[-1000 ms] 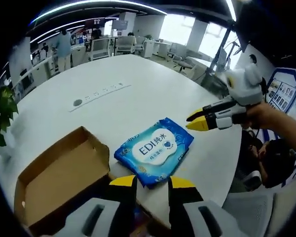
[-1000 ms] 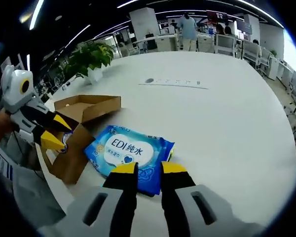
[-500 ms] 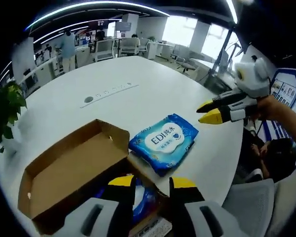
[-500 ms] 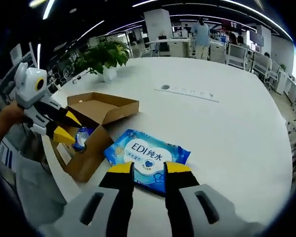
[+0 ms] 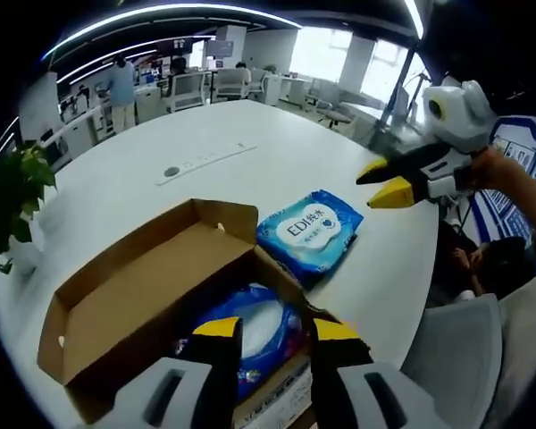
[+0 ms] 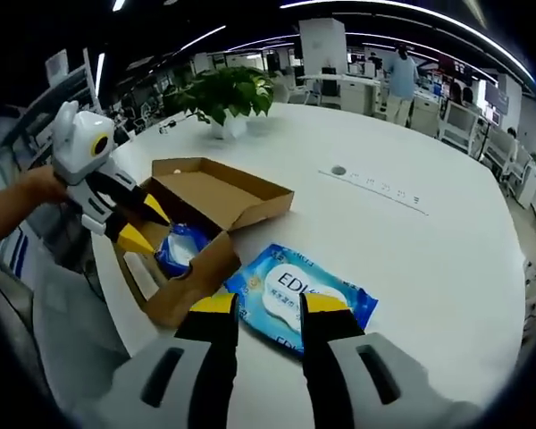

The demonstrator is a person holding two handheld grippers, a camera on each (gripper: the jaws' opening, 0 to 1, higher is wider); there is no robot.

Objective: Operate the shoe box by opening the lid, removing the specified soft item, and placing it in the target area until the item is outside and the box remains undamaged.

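— Left gripper view: what hidden or cut off?
— Near end of the open shoe box (image 5: 152, 304) masked by the left gripper (image 5: 275, 329), jaws apart with a narrow gap, clamped on nothing. Inside the box, a blue packet (image 5: 250, 332), half covered by the yellow tips; print on it unreadable. Printed label on the box's near wall cut by the picture's bottom.

— And the soft item?
— Blue wipes pack (image 5: 310, 234) lying flat on the white table (image 5: 161, 192), just beside the box's far corner, toward the table's right edge. Outside the box. "EDI" legible, smaller characters too blurred to read.

— Right gripper?
— Seen off the table's right edge, right gripper (image 5: 386, 181) held in a hand (image 5: 491, 170), yellow tips slightly parted, empty, hanging in the air past the pack.

— Right gripper view?
— Same pack (image 6: 299, 295) partly behind the right gripper's own tips (image 6: 270, 304), jaws apart. Box lid flap (image 6: 219, 192) lying open, away from the table's near edge. Left gripper (image 6: 138, 223) over the box's open end, beside the blue packet (image 6: 180, 250). Potted plant (image 6: 228, 94) near the table's far edge.

— Changed since half a second ago?
— Box lower and nearer in the left gripper view, more of its inside exposed; pack in the same spot on the table. Right gripper higher, farther from the pack.
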